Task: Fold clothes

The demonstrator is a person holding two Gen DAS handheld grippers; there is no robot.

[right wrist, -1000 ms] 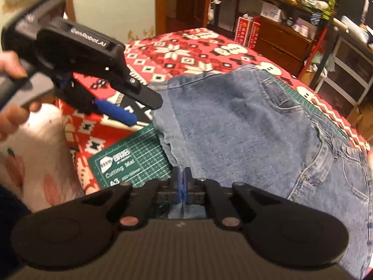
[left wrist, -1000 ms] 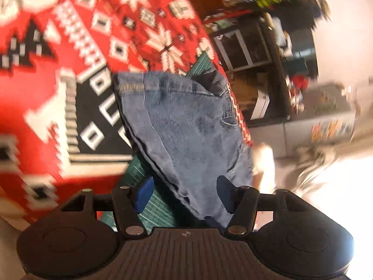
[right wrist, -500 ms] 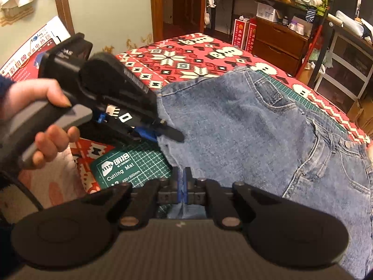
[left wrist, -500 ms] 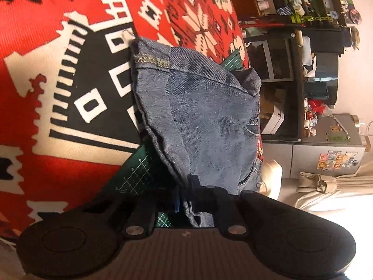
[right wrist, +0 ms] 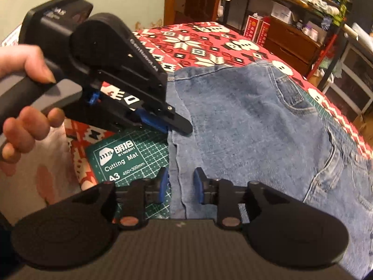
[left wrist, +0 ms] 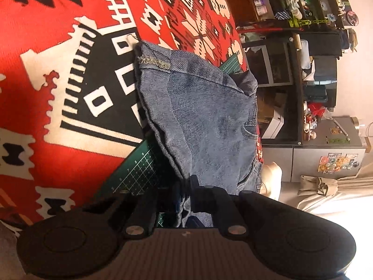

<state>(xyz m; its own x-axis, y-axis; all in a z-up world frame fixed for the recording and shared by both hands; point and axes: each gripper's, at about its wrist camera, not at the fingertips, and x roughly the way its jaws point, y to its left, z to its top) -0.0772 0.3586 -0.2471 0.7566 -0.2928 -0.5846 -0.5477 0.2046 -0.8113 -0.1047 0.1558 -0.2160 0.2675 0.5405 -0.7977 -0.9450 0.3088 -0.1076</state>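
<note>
A pair of blue jeans lies across a red patterned tablecloth, partly on a green cutting mat. My left gripper is shut on the near edge of the jeans. From the right wrist view, that left gripper pinches the denim's left edge, held by a hand. My right gripper stands open, its blue pads on either side of the denim's near edge without clamping it.
The cutting mat sticks out from under the jeans. Shelves and cabinets full of clutter stand beyond the table. A dark shelving unit and a grey cabinet show in the left wrist view.
My left gripper moved in, shut on the jeans' edge and stays shut. My right gripper, shut on the denim before, has opened.
</note>
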